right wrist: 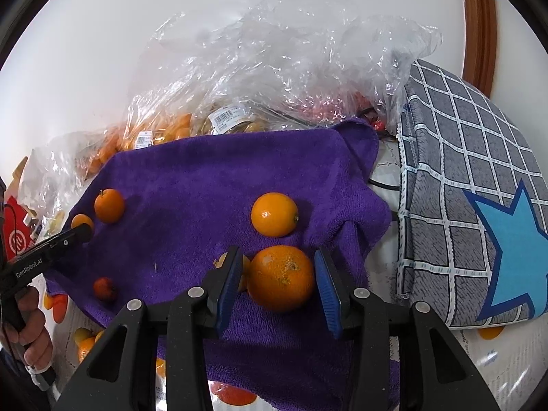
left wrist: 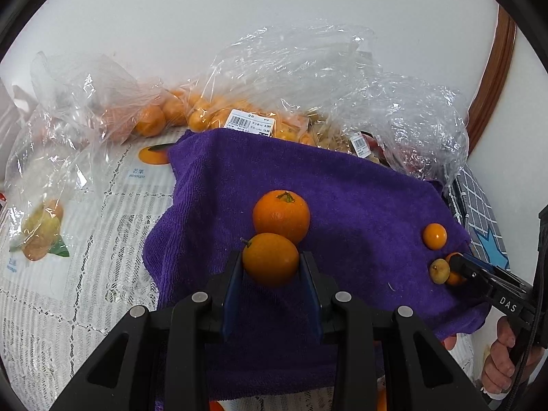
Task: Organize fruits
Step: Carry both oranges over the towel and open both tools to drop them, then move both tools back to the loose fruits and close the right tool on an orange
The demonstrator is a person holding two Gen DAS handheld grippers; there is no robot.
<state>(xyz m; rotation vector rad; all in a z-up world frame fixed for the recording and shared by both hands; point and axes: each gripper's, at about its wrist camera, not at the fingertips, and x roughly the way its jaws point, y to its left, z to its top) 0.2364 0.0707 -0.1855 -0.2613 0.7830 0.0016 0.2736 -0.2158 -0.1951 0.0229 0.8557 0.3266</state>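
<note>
cushion [right wrist: 469, 178] only in right view

Your purple towel [left wrist: 359, 188] is matt terry cloth with a fuzzy, looped pile. The orange [right wrist: 281, 277] between your right tool [right wrist: 279, 286] pads has dimpled, scuffed peel; the smaller fruit [left wrist: 270, 259] in your left tool [left wrist: 272, 274] looks smooth and faintly glossy. Both tools are matt black plastic with blue ribbed pads [right wrist: 328, 294] and dull metal pins [left wrist: 200, 297]. The bags [left wrist: 308, 68] behind are clear, crinkled, shiny plastic film.
</note>
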